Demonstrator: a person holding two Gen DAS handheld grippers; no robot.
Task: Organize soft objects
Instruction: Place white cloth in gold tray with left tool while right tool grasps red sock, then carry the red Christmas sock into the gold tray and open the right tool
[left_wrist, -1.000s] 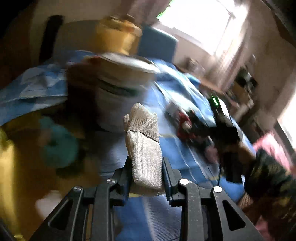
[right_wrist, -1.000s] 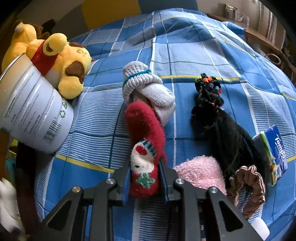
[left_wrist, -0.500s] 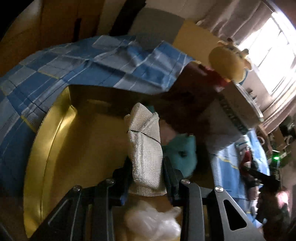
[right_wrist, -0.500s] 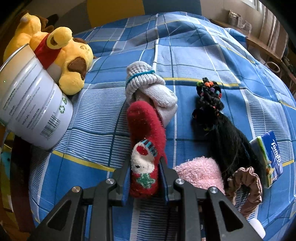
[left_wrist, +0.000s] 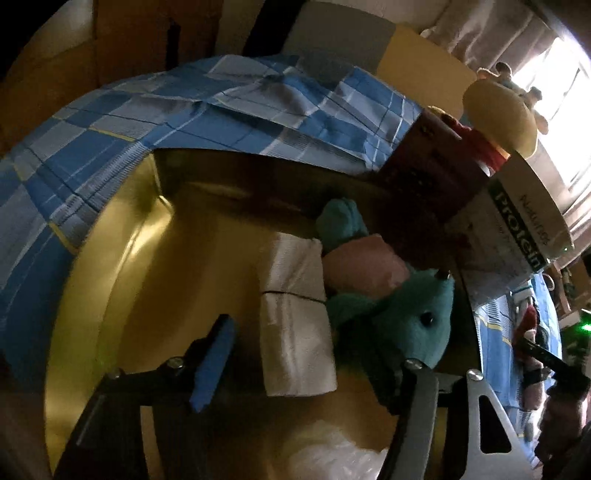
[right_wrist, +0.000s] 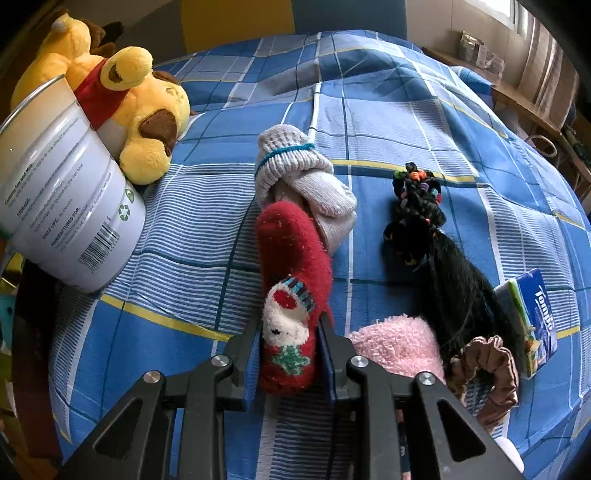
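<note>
My left gripper (left_wrist: 306, 354) is open over a gold box (left_wrist: 110, 295). A folded white cloth (left_wrist: 295, 314) lies loose between its jaws, inside the box beside a teal plush toy (left_wrist: 410, 317) and a pink soft item (left_wrist: 365, 266). My right gripper (right_wrist: 288, 354) is shut on a red Christmas sock (right_wrist: 291, 288) and holds it above the blue checked bedspread (right_wrist: 388, 110). A knotted grey sock (right_wrist: 303, 184) lies just beyond it. A pink fluffy sock (right_wrist: 395, 347) and a brown scrunchie (right_wrist: 487, 365) lie to the right.
A white protein tin (right_wrist: 62, 206) leans on a yellow plush bear (right_wrist: 129, 103) at the left, next to the box's dark lid (right_wrist: 33, 350). A black hairpiece with coloured beads (right_wrist: 439, 251) and a tissue pack (right_wrist: 532, 317) lie at the right. A white plastic bag (left_wrist: 332, 458) sits in the box.
My left gripper has opened and let go of the white cloth in the gold box. My right gripper has kept its hold on the red sock and drawn back slightly.
</note>
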